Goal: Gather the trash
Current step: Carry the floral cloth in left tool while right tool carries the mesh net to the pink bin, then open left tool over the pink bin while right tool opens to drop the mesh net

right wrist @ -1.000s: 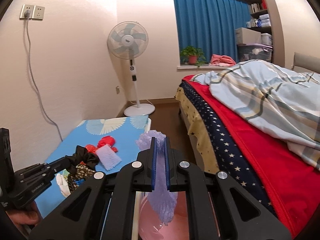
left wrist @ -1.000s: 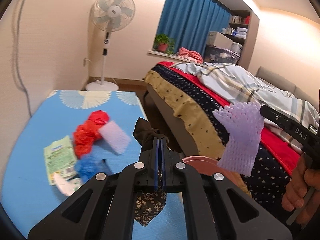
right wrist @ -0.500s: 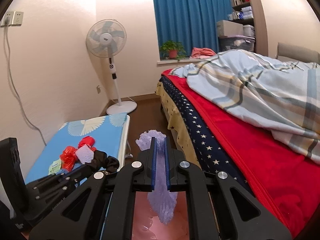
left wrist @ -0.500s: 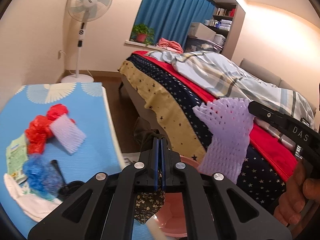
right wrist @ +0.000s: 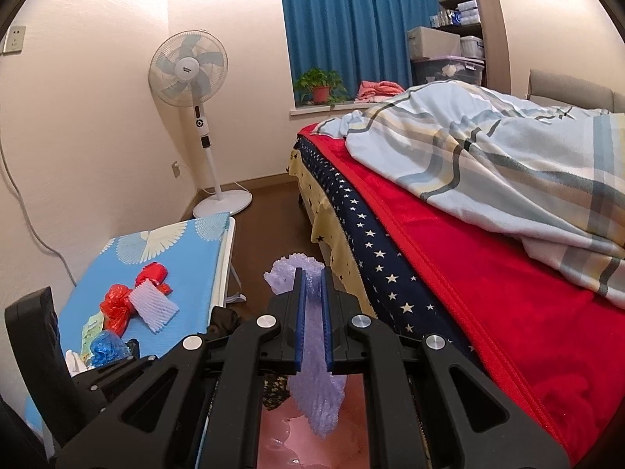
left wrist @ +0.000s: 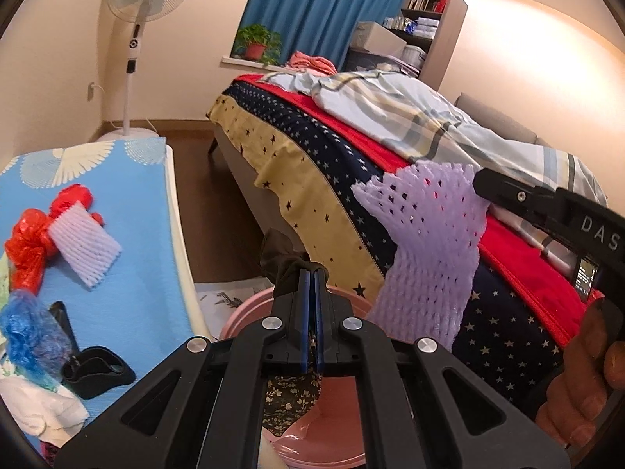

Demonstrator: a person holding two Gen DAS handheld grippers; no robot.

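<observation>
Lettering: "DAS" in pale capitals reads on the black body of the right gripper (left wrist: 484, 191), out at 3 o'clock in the left wrist view; the small screen below it is too tiny to read.
Left gripper (left wrist: 311, 305): jaws pinched tight on a dark floral cloth (left wrist: 289, 394), which dangles over the pink basin (left wrist: 312, 441).
Right gripper: clamped on a lilac foam net (right wrist: 312, 371), hanging above that same basin (right wrist: 281, 437).
Table: blue printed cover (left wrist: 129, 273) at 9 o'clock, carrying a red plastic bag (left wrist: 31, 234), a second foam net (left wrist: 88, 250) and a blue bag (left wrist: 27, 332).
Room: standing fan (right wrist: 191, 70) at 11 o'clock, blue curtain (right wrist: 351, 23) at 12, potted plant (right wrist: 320, 88) on the sill, bed (right wrist: 488, 273) with red blanket at 3 o'clock.
</observation>
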